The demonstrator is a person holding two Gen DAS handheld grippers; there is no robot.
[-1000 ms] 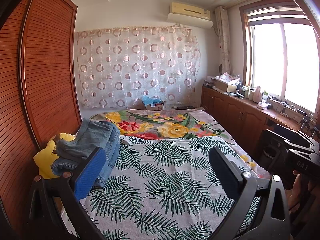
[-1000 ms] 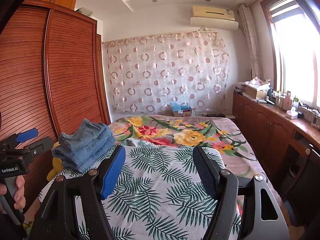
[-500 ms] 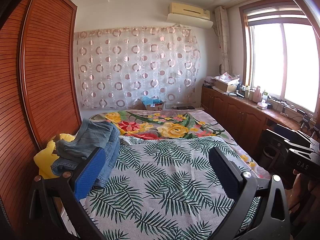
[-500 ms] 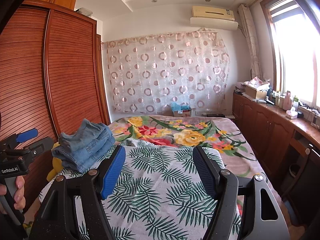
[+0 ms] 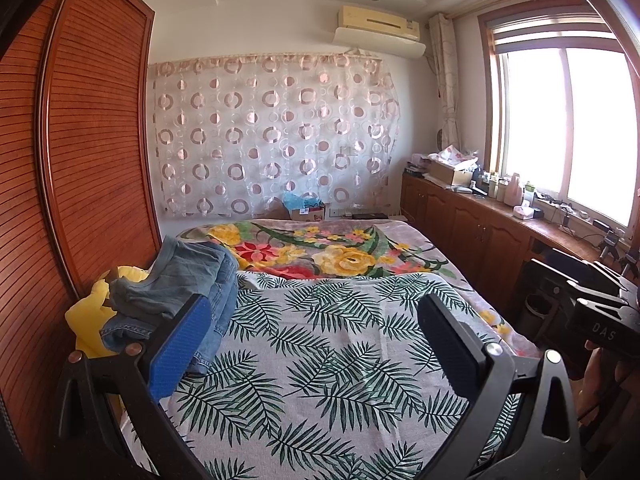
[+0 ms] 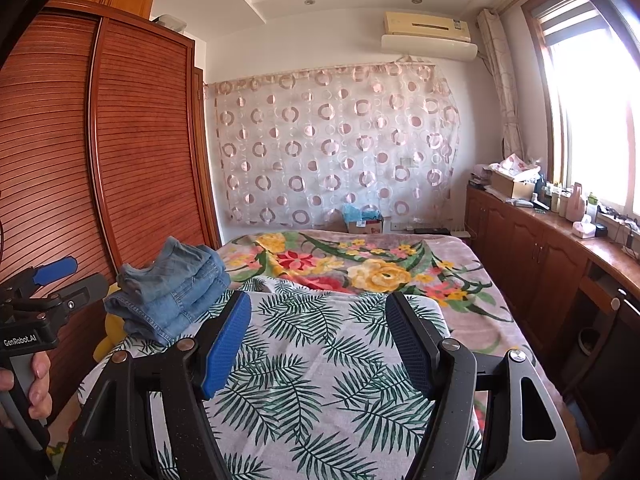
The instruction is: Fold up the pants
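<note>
Well, folded jeans (image 6: 172,292) hug the bed's (image 6: 304,392) left edge

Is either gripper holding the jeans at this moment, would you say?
No, the jeans lie in a pile on the bed's left edge while both grippers hover open.

Folded pants (image 6: 172,296) were faded blue denim, resting on something bright yellow (image 5: 90,316). The bed wore a pale sheet (image 5: 320,360) printed with dark green palm fronds, and beyond it a blanket (image 6: 360,264) with large yellow and red flowers on dusty pink. The sheer curtain (image 5: 272,140) carried pink and white rings. The wardrobe (image 6: 140,152) was reddish-brown slatted wood. The left gripper (image 5: 316,344) and right gripper (image 6: 320,344) were black, each with one royal-blue pad.
</note>
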